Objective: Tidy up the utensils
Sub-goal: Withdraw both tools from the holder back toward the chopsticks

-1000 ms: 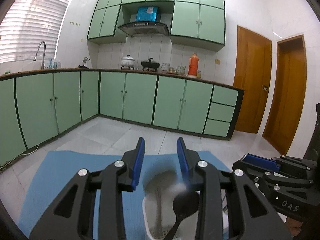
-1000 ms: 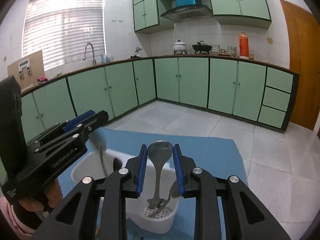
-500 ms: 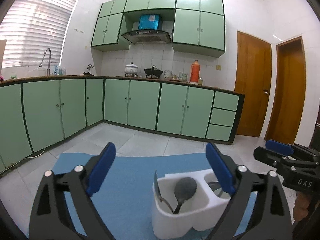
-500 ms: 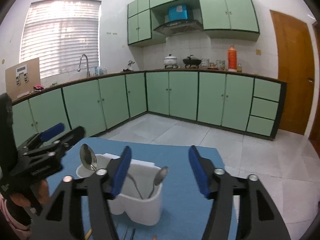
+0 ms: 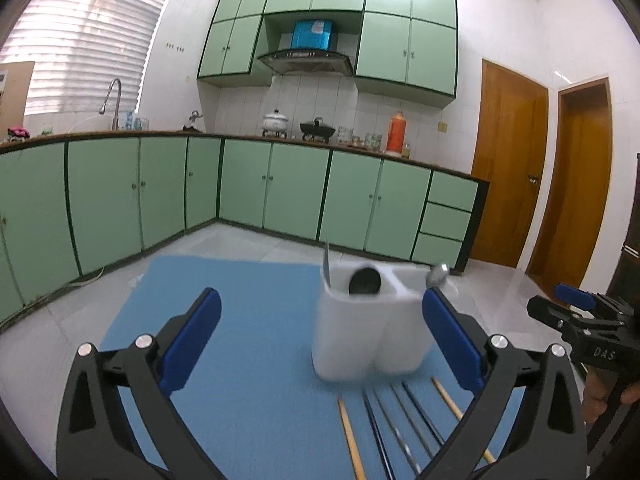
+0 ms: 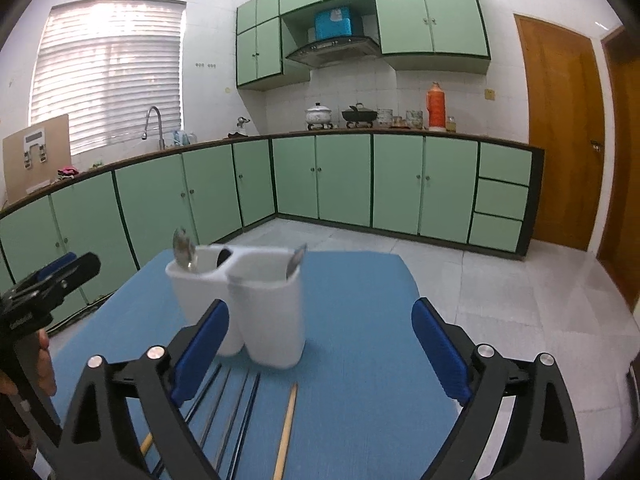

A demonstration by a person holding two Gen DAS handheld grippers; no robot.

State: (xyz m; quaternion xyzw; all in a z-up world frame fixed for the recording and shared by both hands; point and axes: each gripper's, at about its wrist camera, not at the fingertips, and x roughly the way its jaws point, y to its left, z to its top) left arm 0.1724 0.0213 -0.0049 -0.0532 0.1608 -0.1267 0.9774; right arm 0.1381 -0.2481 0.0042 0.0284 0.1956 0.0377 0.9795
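Note:
A white two-compartment utensil holder (image 5: 372, 328) (image 6: 248, 304) stands on the blue mat (image 5: 240, 320). A silver spoon (image 6: 184, 250) and a black spoon (image 5: 364, 282) stand in one compartment, and another silver spoon (image 6: 296, 262) in the other. Several chopsticks (image 5: 384, 420) (image 6: 240, 404), wooden and dark metal, lie on the mat in front of the holder. My left gripper (image 5: 320, 294) hangs behind the chopsticks, its jaws opening wide with nothing pressed between them. My right gripper (image 6: 320, 306) is likewise opening and holds nothing. Each gripper shows at the edge of the other's view.
The mat covers a table with a tiled floor beyond its far edge. Green cabinets and a counter with pots, a sink and an orange flask run along the walls. Wooden doors (image 5: 508, 160) stand at the right. A hand (image 6: 44, 360) grips the left tool.
Both grippers went from nearly shut to wide open and drew back from the holder. The spoon the right gripper held now stands in the holder. The chopsticks have come into view.

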